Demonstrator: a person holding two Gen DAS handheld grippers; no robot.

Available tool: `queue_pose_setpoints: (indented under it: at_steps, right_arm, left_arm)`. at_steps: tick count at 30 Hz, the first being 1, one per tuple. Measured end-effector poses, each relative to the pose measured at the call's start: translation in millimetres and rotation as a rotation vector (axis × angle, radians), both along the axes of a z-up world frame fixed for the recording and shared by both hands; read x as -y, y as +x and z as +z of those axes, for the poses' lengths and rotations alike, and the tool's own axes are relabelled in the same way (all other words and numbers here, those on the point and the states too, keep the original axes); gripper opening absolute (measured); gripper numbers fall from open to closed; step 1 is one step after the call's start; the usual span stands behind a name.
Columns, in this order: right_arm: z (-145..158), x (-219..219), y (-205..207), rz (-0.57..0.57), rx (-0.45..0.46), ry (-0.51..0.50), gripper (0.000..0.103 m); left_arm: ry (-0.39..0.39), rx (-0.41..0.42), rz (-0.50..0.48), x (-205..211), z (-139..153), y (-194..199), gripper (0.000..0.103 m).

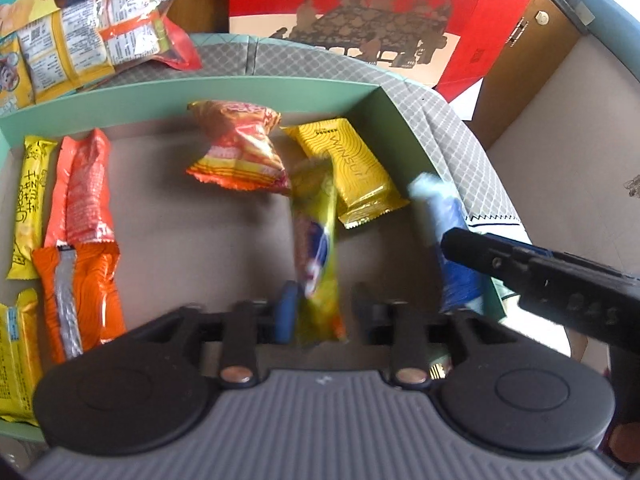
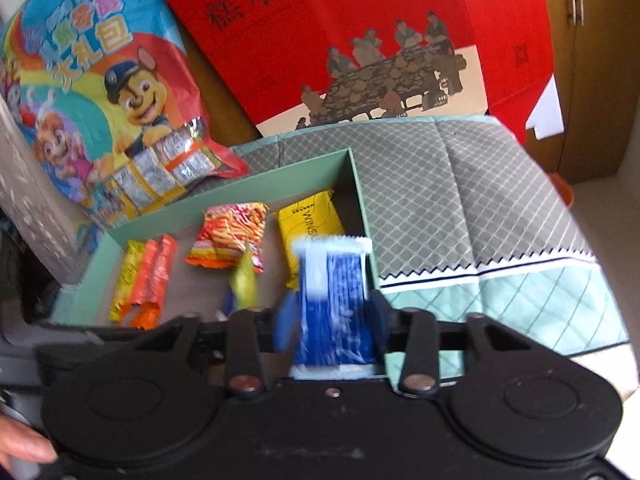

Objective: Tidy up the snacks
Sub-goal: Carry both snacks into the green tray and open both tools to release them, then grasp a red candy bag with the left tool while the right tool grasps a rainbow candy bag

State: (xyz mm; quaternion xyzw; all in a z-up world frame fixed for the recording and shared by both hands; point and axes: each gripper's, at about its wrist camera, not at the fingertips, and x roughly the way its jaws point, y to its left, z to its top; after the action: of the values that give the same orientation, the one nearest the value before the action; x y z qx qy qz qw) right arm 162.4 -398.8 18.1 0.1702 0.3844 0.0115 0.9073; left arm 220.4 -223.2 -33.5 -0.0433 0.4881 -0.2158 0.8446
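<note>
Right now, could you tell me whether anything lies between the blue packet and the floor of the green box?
Nothing visible does. The blue packet is between the right gripper's open jaws at the green box's right end, beside the yellow wave-patterned packet. The floor shown around it is bare, though directly beneath is hidden.

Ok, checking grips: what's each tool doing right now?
Left tool: open, yellow packet loose between its jaws.
Right tool: open, blue packet loose between its jaws.
</note>
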Motion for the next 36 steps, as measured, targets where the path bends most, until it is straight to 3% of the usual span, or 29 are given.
queue_pose_setpoints:
  at_steps: [2, 3, 7, 25, 36]
  right_arm:
    - [2, 3, -4, -0.021, 0.016, 0.039, 0.090]
    - [4, 3, -7, -0.027, 0.031, 0.041, 0.095]
    - [9, 5, -14, -0.039, 0.040, 0.053, 0.103]
    - [28, -31, -91, -0.015, 0.005, 0.088, 0.103]
    - [18, -69, -139, 0.037, -0.048, 0.084, 0.103]
  left_arm:
    - [0.011, 0.022, 0.015, -2, 2, -4, 0.089]
    - [0.016, 0.034, 0.017, -3, 4, -6, 0.095]
    - [0.031, 0.052, 0.017, -11, 10, -13, 0.101]
    - [0.069, 0.087, 0.044, -83, 38, -84, 0.103]
    - [0.132, 0.057, 0.042, -129, 25, -143, 0.103]
